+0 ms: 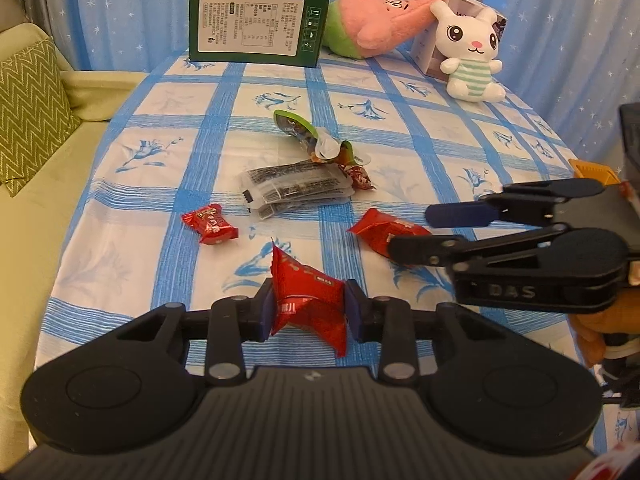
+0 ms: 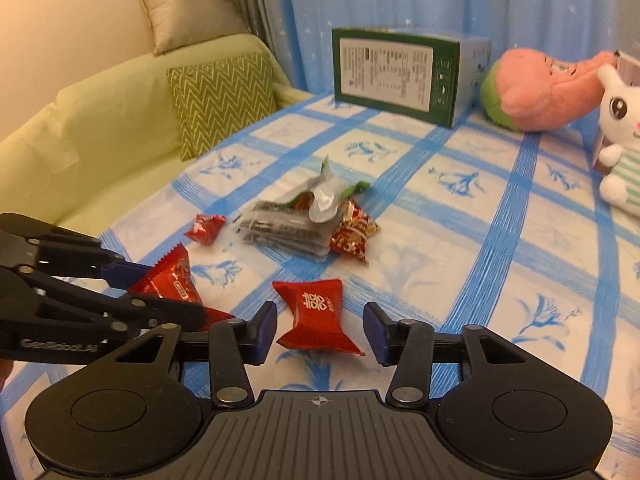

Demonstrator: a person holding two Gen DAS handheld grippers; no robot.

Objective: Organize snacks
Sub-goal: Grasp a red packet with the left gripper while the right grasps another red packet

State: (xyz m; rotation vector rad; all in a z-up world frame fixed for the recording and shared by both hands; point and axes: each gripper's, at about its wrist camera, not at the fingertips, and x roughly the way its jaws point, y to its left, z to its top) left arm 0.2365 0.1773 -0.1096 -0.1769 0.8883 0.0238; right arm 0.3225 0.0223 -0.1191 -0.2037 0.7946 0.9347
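The red candy (image 1: pixel 310 300) pinched in the left gripper (image 1: pixel 308 308) could slip by its crinkly wrapper, while the right gripper (image 2: pixel 320 328), jaws apart, straddles another candy (image 2: pixel 316 314) ungripped.

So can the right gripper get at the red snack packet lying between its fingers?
Probably yes. The right gripper stands open around the red snack packet, pads clear on both sides; the left gripper, shut on another packet, sits aside.

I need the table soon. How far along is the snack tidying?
Done: a small pile of packets sits mid-table. In hand: the left tongs pinch one red packet; the right tongs straddle another, not gripping. Left: a small red candy lies loose.
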